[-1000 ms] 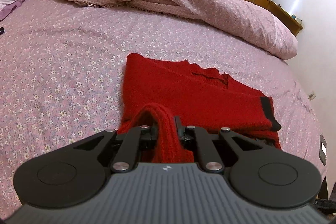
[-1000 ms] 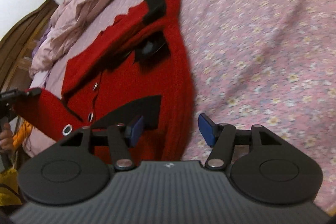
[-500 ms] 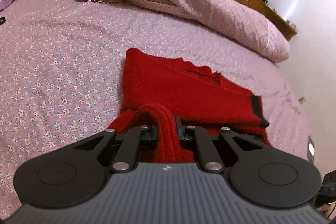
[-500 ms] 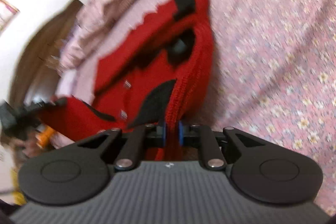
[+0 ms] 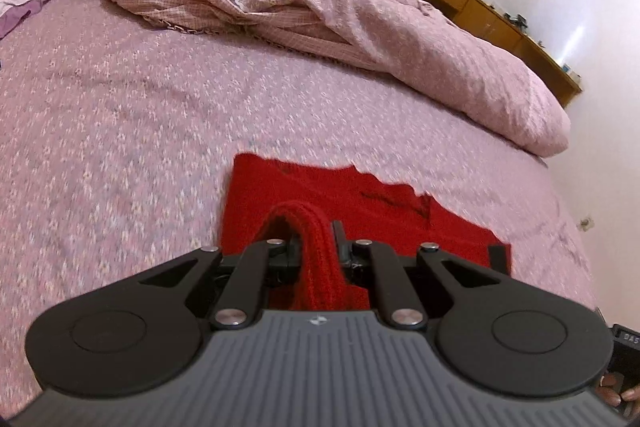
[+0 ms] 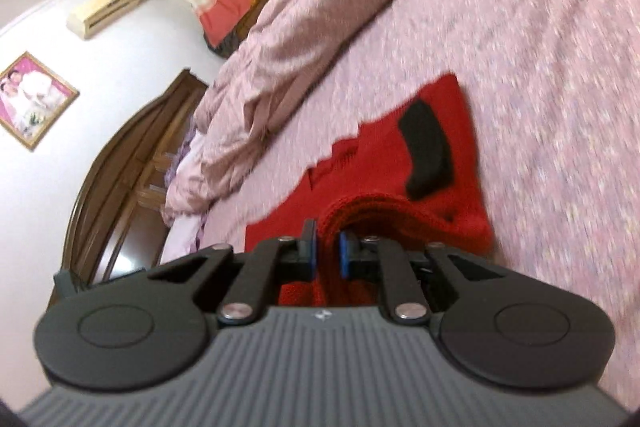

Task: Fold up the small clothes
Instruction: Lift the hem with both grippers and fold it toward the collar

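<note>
Now both my left hand-held gripper [image 5: 316, 247] and right hand-held gripper [image 6: 328, 251] pinched the red cardigan [image 5: 360, 203], mid-fold; next I needed to lay that near hem on the far edge.

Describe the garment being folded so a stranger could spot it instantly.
Start at the wide bed sheet, pink with tiny flowers, with a rumpled pink quilt heaped along its far side. On the sheet's open stretch lies the red knit sweater; both tongs pinch it. It is the only red item there, with black trim.

A home bedroom: floral-sheeted bed [image 5: 160, 115], rumpled quilt [image 5: 320, 7], wooden headboard [image 6: 120, 163].
</note>
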`<state>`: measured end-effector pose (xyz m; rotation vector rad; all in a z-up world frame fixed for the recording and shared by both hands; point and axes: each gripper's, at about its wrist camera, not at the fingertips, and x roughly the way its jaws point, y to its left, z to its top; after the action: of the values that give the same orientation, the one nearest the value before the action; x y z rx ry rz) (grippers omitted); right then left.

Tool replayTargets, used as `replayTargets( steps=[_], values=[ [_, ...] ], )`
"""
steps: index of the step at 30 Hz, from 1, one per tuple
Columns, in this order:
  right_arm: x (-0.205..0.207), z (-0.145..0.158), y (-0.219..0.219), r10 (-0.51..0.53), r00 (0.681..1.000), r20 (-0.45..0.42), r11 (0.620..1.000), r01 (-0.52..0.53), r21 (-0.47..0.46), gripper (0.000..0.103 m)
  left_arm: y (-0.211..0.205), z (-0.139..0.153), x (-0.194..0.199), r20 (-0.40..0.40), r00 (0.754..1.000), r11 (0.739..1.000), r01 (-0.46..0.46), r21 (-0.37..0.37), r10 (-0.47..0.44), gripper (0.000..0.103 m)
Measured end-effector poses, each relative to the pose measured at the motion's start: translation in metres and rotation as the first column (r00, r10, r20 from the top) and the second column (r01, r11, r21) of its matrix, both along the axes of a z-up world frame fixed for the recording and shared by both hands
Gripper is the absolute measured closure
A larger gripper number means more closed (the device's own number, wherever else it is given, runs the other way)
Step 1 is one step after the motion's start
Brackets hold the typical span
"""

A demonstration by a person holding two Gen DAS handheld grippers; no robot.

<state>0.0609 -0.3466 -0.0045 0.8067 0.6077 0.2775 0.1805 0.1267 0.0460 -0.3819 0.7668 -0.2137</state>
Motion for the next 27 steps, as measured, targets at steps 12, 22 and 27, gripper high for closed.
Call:
replayTargets(
  steps=[12, 22, 27],
  values=[
    [0.082, -0.032, -0.022, -0.12, 0.989, -0.089, 0.993, 0.121, 0.005, 0.089, 0.004, -0.058, 0.102, -0.133, 0.986, 0.992, -0.09, 0.092, 0.101, 0.091],
    [0.103, -0.059, -0.02, -0.163, 0.98, -0.113, 0.987, 0.16, -0.036, 0.087, -0.007, -0.077, 0.115, -0.108, 0.993, 0.983, -0.03, 0.182, 0.05, 0.089],
    [0.095, -0.05, -0.018, -0.165, 0.981, -0.106, 0.986, 0.161, -0.05, 0.081, -0.008, -0.062, 0.098, -0.088, 0.995, 0.981, -0.021, 0.195, 0.039, 0.07]
  ],
)
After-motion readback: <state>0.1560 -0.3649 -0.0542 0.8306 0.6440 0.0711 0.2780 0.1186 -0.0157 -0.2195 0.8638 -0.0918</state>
